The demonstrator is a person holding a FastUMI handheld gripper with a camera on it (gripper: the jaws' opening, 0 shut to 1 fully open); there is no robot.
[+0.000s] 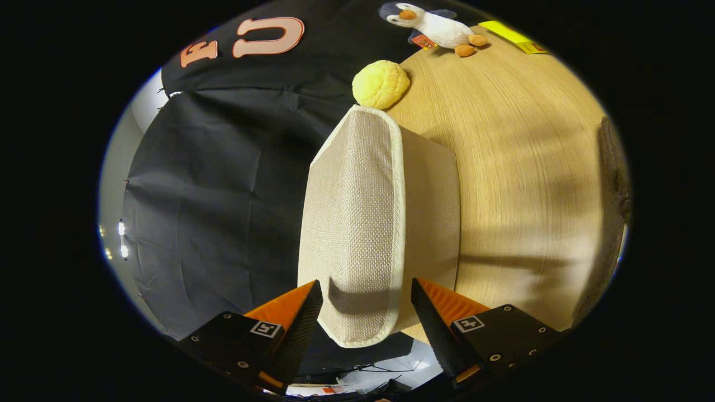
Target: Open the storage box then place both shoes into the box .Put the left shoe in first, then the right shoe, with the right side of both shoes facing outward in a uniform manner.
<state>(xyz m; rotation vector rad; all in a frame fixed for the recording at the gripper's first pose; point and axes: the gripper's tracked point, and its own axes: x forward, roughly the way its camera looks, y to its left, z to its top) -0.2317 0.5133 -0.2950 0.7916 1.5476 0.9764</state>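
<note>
The beige woven storage box (430, 212) stands on the wooden table (530, 184), its lid (352, 223) down on it. The view is rolled sideways, so the table runs up one side. My gripper (366, 285) is open, its fingers (304, 318) set wide apart on either side of the lid's near end. That end reaches back between them. One finger is over the lid's woven top and casts a shadow on it. The other is beside the box's plain side wall, with a small gap to the lid's trim.
Just beyond the box's far end a round yellow plush bun (381, 84) sits at the table's edge. A plush penguin (433, 25) and a yellow card (511, 36) lie farther off. Black cloth (223, 195) hangs behind the box.
</note>
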